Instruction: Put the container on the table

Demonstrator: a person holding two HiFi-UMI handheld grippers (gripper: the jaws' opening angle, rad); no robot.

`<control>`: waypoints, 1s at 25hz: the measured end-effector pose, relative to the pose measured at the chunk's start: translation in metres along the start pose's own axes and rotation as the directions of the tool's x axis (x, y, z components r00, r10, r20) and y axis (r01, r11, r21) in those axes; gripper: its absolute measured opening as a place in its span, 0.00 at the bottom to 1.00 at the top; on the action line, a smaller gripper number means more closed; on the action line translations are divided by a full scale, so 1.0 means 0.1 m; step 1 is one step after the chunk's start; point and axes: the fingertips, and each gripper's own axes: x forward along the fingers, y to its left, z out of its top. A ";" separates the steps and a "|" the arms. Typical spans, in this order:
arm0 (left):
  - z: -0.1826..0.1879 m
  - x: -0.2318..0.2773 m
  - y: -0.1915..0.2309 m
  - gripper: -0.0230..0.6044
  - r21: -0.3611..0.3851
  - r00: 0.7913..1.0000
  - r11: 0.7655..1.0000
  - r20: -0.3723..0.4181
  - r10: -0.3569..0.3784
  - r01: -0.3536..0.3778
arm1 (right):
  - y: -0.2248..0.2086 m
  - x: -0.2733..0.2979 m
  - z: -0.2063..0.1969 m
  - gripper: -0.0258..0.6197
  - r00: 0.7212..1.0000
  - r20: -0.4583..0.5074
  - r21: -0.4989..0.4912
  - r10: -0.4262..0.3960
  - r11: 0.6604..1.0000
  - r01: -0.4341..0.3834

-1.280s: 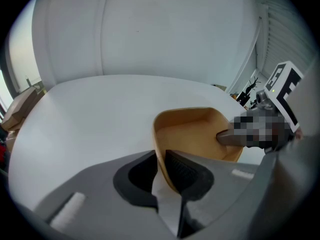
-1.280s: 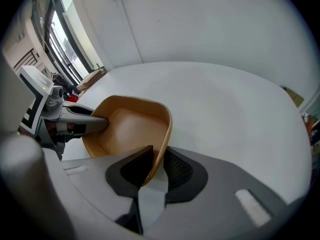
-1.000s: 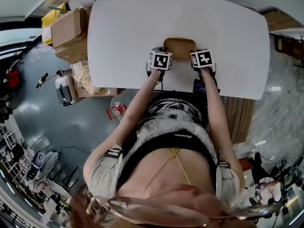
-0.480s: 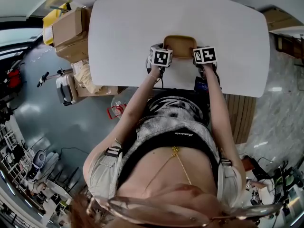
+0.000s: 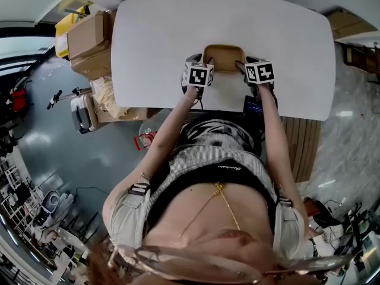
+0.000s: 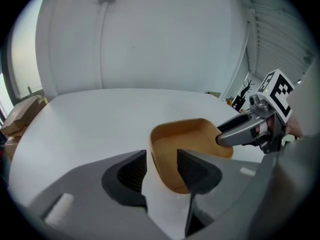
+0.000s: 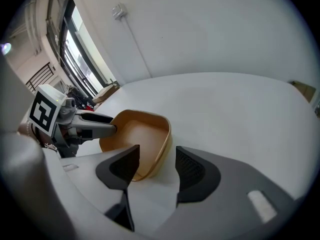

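Observation:
A tan, shallow, rounded-square container (image 5: 224, 57) rests on the white table (image 5: 160, 34) near its front edge. My left gripper (image 5: 199, 59) straddles the container's left rim. In the left gripper view the container (image 6: 186, 143) has its rim between the left gripper's (image 6: 161, 165) parted jaws, with gaps on both sides. My right gripper (image 5: 246, 63) straddles the right rim. The right gripper view shows the container (image 7: 132, 134) with its rim loosely between the right gripper's (image 7: 157, 161) jaws. Both grippers are open.
Cardboard boxes (image 5: 89, 40) and a yellow object (image 5: 62, 25) stand on the floor left of the table. A small case (image 5: 80, 111) sits below them. A wooden slatted piece (image 5: 300, 147) is right of the person. The table is bare beyond the container.
The two grippers have drawn slightly apart, the right one shifting right. The container stays in place on the table.

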 end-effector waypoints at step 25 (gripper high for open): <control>0.47 -0.67 -0.32 0.25 0.093 0.964 0.996 0.264 -0.042 0.018 | 0.25 -0.61 0.29 0.30 0.979 0.201 -0.099 0.032 0.995 -0.012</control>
